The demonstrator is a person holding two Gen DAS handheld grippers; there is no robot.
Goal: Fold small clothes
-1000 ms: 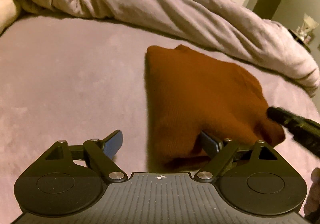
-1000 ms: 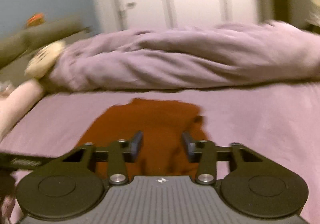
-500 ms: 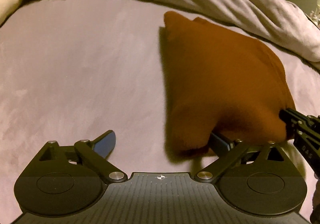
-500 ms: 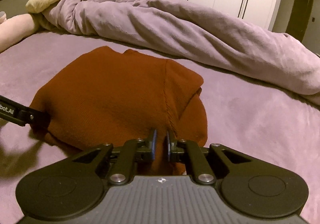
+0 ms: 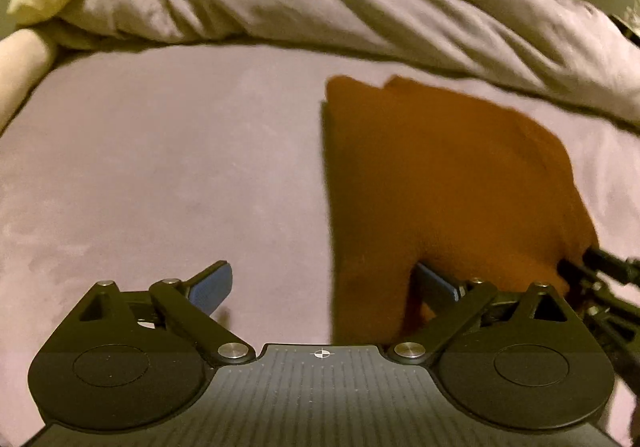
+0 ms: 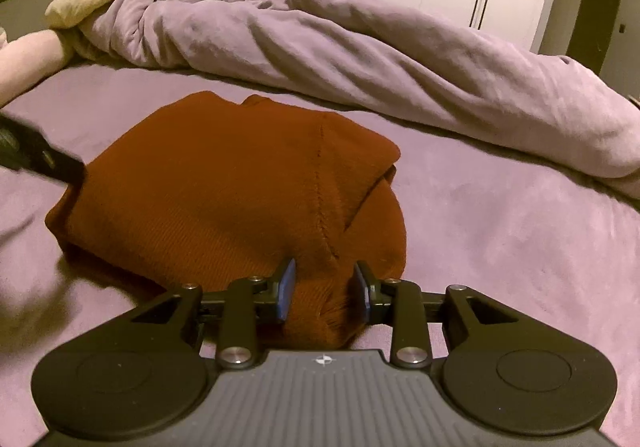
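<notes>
Now my right gripper [image 6: 323,289] stood half-open astride the sweater [image 6: 240,191] hem, left gripper [image 5: 325,289] wide; I should flatten evenly.

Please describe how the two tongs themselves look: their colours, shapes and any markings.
Both tongs, left and right, look alike: matte black linkage arms with silver round pivot screws, two large round black discs, a ribbed dark grey centre plate bearing a small white crosshair mark, and blue pads on the fingers. No cables or sleeves are visible.
</notes>
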